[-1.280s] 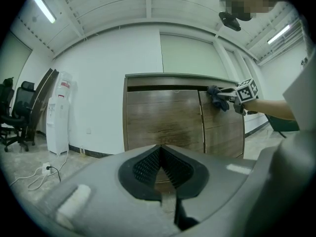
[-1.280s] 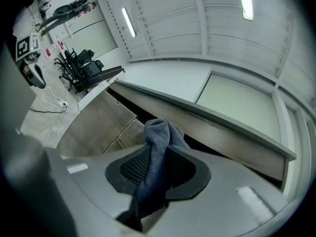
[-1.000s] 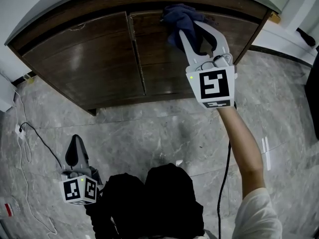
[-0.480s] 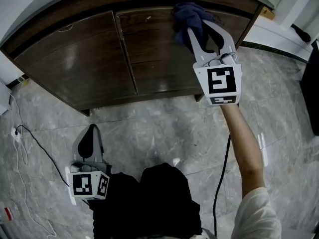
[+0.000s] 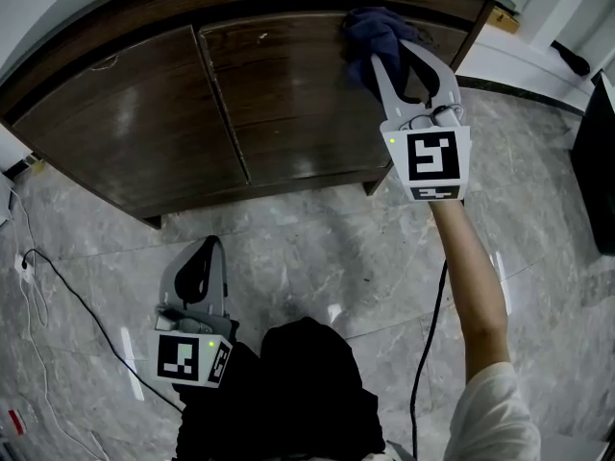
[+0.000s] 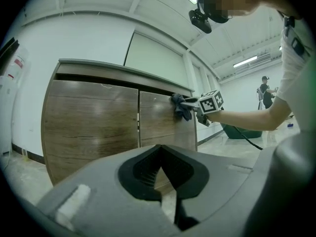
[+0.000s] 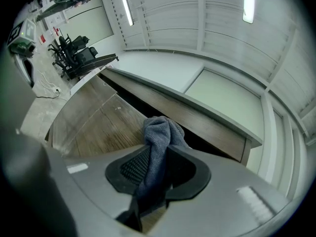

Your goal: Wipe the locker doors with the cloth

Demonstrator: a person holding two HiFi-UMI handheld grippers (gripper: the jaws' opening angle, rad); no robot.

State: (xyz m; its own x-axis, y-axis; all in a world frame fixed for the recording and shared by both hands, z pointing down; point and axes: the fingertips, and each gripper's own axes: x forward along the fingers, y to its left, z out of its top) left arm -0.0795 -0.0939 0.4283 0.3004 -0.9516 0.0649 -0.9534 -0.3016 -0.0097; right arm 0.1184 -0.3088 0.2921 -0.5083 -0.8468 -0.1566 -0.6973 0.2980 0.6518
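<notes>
Two dark brown wooden locker doors (image 5: 288, 94), right gripper (image 5: 394, 60) clamping crumpled dark blue cloth (image 5: 370, 29) and pressing it against the doors' upper right corner, left gripper (image 5: 199, 272) hanging low before the doors, its jaws resting together, gripping nothing

My R gripper (image 5: 398, 58) is out front on a straight arm (image 5: 471, 277), pointing abt level, jaws clamped on the cloth (image 5: 370, 29). L gripper (image 5: 205, 255) hangs low nr my body, jaws together, nothing btwn them.
</notes>
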